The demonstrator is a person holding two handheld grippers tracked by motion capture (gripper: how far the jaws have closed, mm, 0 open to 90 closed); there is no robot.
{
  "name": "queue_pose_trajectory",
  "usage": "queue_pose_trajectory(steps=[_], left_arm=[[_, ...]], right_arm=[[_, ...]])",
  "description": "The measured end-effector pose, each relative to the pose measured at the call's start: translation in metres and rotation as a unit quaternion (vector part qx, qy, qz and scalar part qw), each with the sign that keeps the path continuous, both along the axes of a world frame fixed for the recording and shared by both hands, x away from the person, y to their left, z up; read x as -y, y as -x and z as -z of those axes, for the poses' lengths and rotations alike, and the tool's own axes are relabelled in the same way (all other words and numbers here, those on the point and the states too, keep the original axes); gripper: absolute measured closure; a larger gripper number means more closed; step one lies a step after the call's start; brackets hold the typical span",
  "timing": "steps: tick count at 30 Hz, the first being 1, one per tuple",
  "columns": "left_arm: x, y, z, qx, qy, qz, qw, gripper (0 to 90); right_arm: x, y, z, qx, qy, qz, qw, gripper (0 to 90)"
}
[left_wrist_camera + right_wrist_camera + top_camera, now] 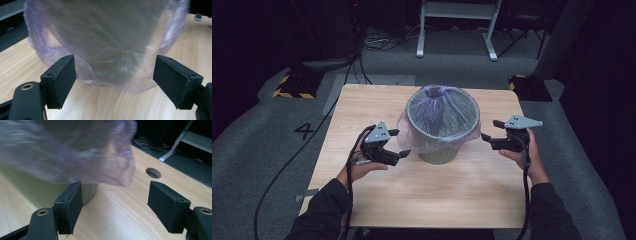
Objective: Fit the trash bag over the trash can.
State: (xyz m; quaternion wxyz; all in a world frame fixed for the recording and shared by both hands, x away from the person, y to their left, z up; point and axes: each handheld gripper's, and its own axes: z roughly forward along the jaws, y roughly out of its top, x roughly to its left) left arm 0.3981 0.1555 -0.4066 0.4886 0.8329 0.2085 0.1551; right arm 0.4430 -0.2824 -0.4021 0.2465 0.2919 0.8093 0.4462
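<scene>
A pale green bin stands at the middle of the wooden table. A thin purple plastic bag lines it and is folded out over the rim. My left gripper is just left of the bin, open, and the bag's hanging edge lies a little beyond its jaws, apart from the pads. My right gripper is to the right of the bin, also open. Ahead of its jaws are the bag's skirt and the bin's wall, with nothing between the pads.
A round hole is cut in the table near its far right corner. Beyond the table stand a white frame and floor cables. Yellow-and-black striped blocks lie at both far corners. A "4" marks the carpet at left.
</scene>
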Motion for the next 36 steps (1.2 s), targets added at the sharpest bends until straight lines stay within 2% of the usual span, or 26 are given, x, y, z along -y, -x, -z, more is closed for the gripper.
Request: queue_pose_trajectory(steps=[2,6,8,11,13,14,15,16,17,19,22,24,26,28,31,34,36], left_arm=[[0.006,0.003,0.001,0.000,-0.008,0.010,0.9999,18.9],[0.016,0.007,0.005,-0.001,-0.017,0.025,0.9995,18.4],[0.020,0.009,0.007,-0.001,-0.022,0.030,0.9993,17.5],[0.029,0.012,0.011,0.001,-0.043,0.044,0.9981,16.1],[0.034,0.014,0.013,0.007,-0.052,0.047,0.9975,16.1],[0.036,0.014,0.013,0.012,-0.053,0.043,0.9976,16.3],[0.037,0.013,0.013,0.018,-0.056,0.035,0.9976,18.0],[0.037,0.011,0.013,0.023,-0.058,0.028,0.9976,22.6],[0.037,0.008,0.013,0.026,-0.059,0.023,0.9977,29.5],[0.037,0.002,0.013,0.020,-0.065,0.012,0.9976,40.8],[0.036,-0.001,0.013,0.035,-0.073,0.012,0.9966,65.4],[0.035,-0.003,0.015,0.030,-0.068,0.025,0.9969,78.0],[0.033,-0.005,0.017,0.024,-0.066,0.025,0.9972,87.9],[0.032,-0.008,0.020,0.014,-0.061,0.028,0.9977,89.5],[0.032,-0.010,0.022,0.010,-0.070,0.029,0.9971,89.6],[0.032,-0.014,0.025,0.007,-0.077,0.023,0.9968,89.7],[0.032,-0.018,0.029,-0.001,-0.076,0.020,0.9969,89.7]], right_arm=[[-0.004,0.006,-0.002,-0.001,0.009,-0.011,0.9999,27.2],[-0.015,0.018,-0.009,0.025,0.018,-0.030,0.9991,27.3],[-0.021,0.022,-0.011,0.030,0.021,-0.040,0.9985,27.0],[-0.030,0.026,-0.013,0.034,0.018,-0.052,0.9979,26.2],[-0.036,0.028,-0.013,0.039,0.022,-0.046,0.9979,26.6],[-0.037,0.028,-0.013,0.042,0.025,-0.040,0.9980,28.5],[-0.039,0.027,-0.013,0.041,0.024,-0.039,0.9981,38.3],[-0.039,0.027,-0.012,0.038,0.022,-0.048,0.9979,46.6],[-0.039,0.026,-0.012,0.040,0.023,-0.049,0.9977,49.1],[-0.040,0.023,-0.011,0.036,0.026,-0.045,0.9980,60.8],[-0.040,0.023,-0.010,0.037,0.021,-0.052,0.9977,79.5],[-0.040,0.023,-0.010,0.037,0.030,-0.050,0.9976,87.5],[-0.039,0.022,-0.007,0.030,0.030,-0.049,0.9979,90.0],[-0.036,0.022,-0.003,0.017,0.024,-0.052,0.9982,90.0],[-0.032,0.023,0.004,0.002,0.021,-0.057,0.9982,90.0],[-0.031,0.022,0.011,-0.008,0.029,-0.056,0.9980,90.0],[-0.030,0.020,0.019,-0.023,0.032,-0.053,0.9978,90.0]])
